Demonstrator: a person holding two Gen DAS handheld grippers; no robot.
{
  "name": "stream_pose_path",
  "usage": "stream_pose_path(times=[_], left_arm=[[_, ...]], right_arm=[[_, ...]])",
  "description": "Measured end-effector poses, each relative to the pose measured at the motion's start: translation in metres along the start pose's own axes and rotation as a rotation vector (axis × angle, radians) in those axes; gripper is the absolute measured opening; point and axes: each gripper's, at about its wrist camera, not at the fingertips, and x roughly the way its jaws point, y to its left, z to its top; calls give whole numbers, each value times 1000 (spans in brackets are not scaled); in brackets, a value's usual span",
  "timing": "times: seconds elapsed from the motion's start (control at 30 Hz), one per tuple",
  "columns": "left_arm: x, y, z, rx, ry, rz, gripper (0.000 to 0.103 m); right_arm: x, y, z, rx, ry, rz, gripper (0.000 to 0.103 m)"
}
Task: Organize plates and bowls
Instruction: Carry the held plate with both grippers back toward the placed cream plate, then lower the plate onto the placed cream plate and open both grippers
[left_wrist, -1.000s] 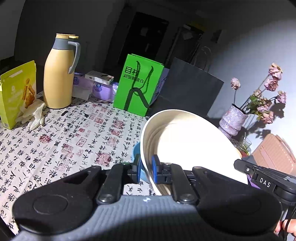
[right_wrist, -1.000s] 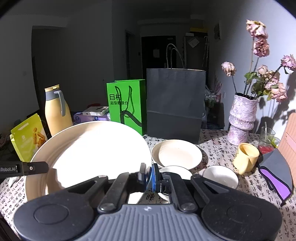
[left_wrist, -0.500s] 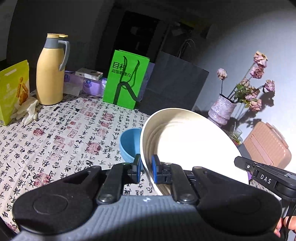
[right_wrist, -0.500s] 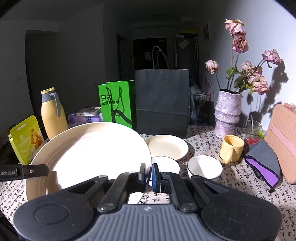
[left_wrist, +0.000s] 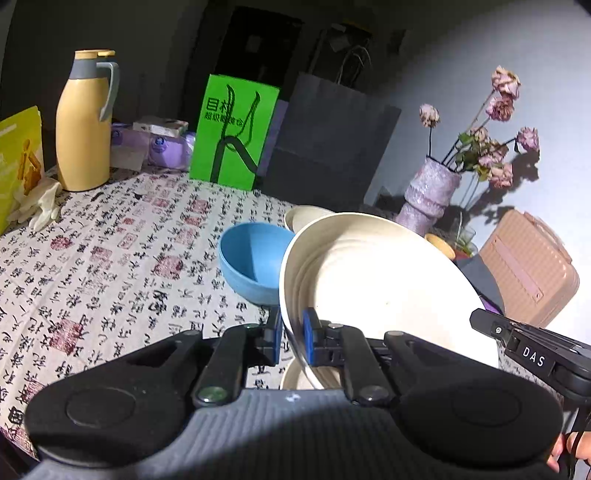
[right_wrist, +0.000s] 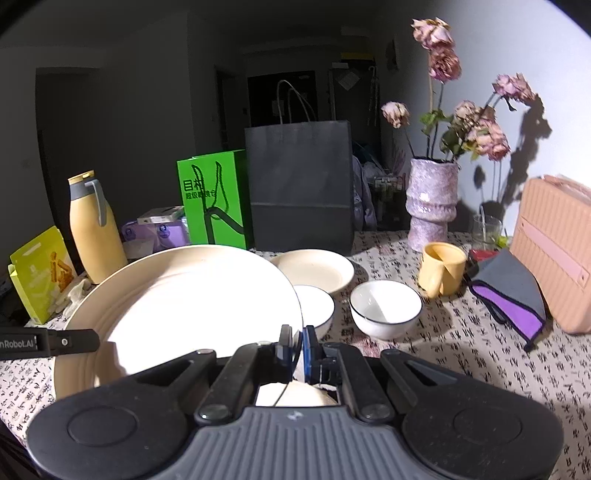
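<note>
Both tools pinch the same large cream plate (left_wrist: 376, 280), held tilted above the worktop (left_wrist: 110, 258): the left tool (left_wrist: 291, 336) has its blue pads pressed onto the rim at the plate's 7 o'clock edge in the left wrist view, and the right tool (right_wrist: 297, 349) clamps the rim at the plate's 4 o'clock edge in the right wrist view, where the plate (right_wrist: 192, 306) fills the lower left. Each tool's black tip shows at the edge of the other camera's view. Behind the plate, at about 10 o'clock from the left tool, a blue bowl (left_wrist: 251, 262) sits on the patterned cloth. From the right wrist view, a smaller cream plate (right_wrist: 314, 269) lies at 12 o'clock, with a white bowl (right_wrist: 314, 306) partly hidden just beside the big plate's rim and a second white bowl with a dark rim (right_wrist: 386, 308) at 1 o'clock. A yellow mug (right_wrist: 441, 267) stands near that bowl at 2 o'clock. Farther back stand a yellow thermos jug (right_wrist: 96, 229) at 10 o'clock, a green paper bag (right_wrist: 214, 199), a black paper bag (right_wrist: 301, 188) and a purple vase (right_wrist: 432, 199) of dried flowers.
</note>
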Motion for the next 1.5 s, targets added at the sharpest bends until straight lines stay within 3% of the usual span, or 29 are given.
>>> stream_pose_path(times=[1.0,1.5], left_arm=[[54,-18,-52,84,129,-5,13],[88,-17,-74,128,176,49,14]], right_arm=[[19,-42,-73,123,64,-49,5],[48,-47,-101,138,113,-58,5]])
